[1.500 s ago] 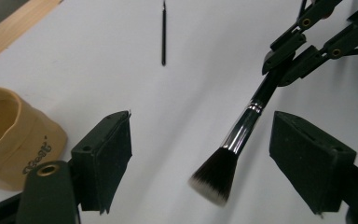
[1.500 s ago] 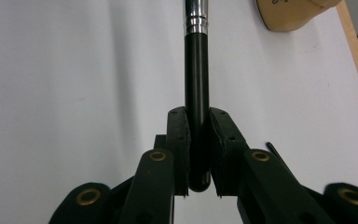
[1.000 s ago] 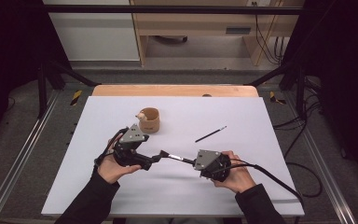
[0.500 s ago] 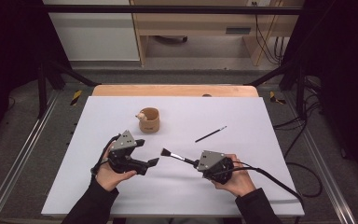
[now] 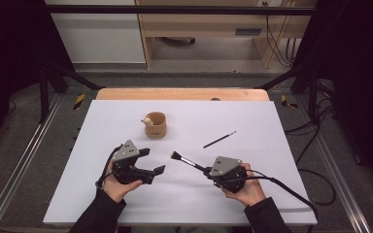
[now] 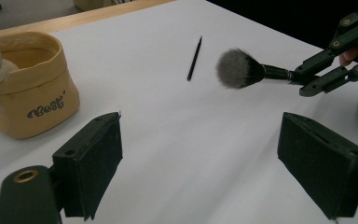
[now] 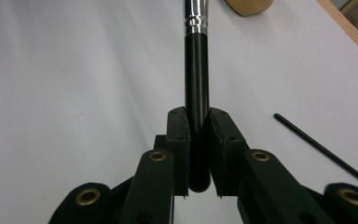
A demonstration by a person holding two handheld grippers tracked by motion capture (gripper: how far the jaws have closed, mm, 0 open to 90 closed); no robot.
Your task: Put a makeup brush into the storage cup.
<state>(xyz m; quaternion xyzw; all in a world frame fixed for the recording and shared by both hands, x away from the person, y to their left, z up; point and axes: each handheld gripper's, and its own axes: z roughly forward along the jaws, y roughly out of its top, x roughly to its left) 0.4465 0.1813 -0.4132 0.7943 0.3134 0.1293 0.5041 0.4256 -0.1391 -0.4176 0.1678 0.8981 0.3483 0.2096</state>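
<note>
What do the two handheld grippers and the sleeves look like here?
Both the left gripper and the right gripper are black linkage frames with brass-coloured pivot bushings, flat black rectangular pads, and a grey three-cornered plate on top. A black cable trails from each. Sleeves are black.

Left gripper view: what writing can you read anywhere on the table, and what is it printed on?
"Best" in dark script letters, on the side of the tan pouch; the first letter is stylised, so that reading is not certain.
No lettering legible on the makeup brush or the thin black pencil.
The high view is too small to read the pouch print.
</note>
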